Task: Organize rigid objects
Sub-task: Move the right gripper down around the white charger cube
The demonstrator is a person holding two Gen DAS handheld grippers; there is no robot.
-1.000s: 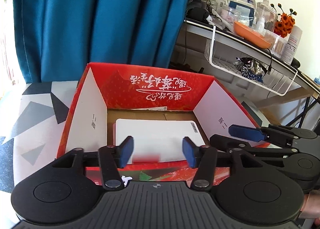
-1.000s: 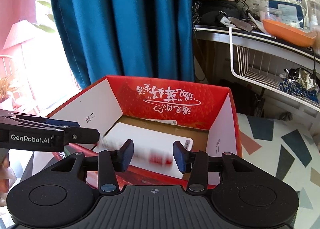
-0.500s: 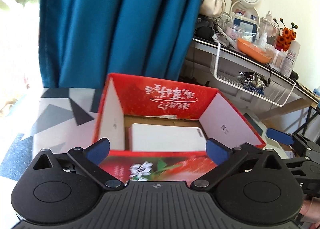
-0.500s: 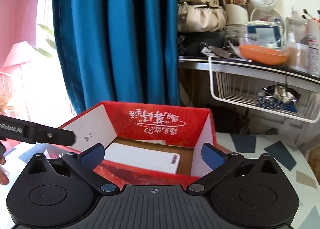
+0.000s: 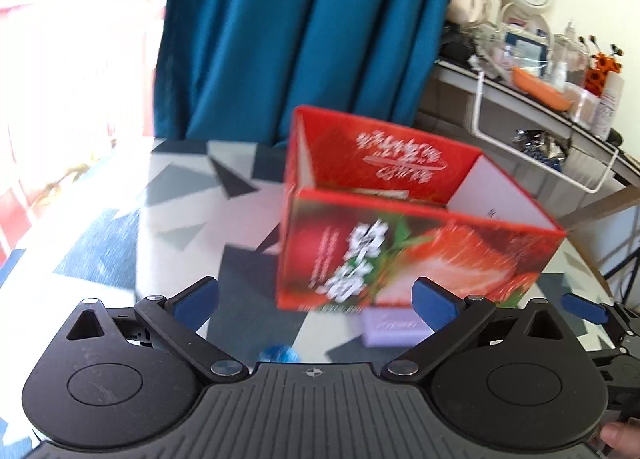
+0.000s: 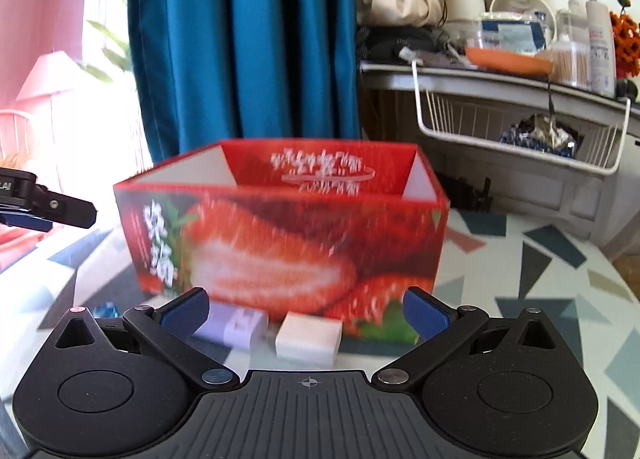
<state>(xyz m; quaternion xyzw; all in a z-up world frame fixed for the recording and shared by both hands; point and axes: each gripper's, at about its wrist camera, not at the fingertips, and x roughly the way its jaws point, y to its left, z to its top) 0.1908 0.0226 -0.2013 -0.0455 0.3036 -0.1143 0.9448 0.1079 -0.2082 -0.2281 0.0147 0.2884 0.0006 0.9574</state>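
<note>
Left wrist view, read left to right: the patterned table (image 5: 100, 243) runs bare on the left; a small blue object (image 5: 279, 353), too blurred to identify, lies just ahead of the left gripper (image 5: 316, 299); the red strawberry box (image 5: 400, 243) stands open-topped to the right of centre, with a lilac bar (image 5: 394, 326) at its near foot. The left gripper's jaws are spread fully with nothing between the pads.

Right wrist view, same order: the tip of the left gripper enters at the left edge; the lilac bar (image 6: 236, 325) and a white block (image 6: 309, 340) lie side by side against the box front (image 6: 280, 247), between the spread jaws of the right gripper (image 6: 306, 313), which grips nothing.

Assessment: one placement appears complete and the step in hand is the reach for the next loose item. The next move calls for lowering one gripper over the lilac bar or the white block, squared to its short sides, without nudging the box.

Change from the earlier frames: both pairs of jaws have just been opening, from partly closed, with nothing between them. Both grippers have withdrawn from above the box, so its interior and the white slab seen inside are now hidden behind the front wall.
</note>
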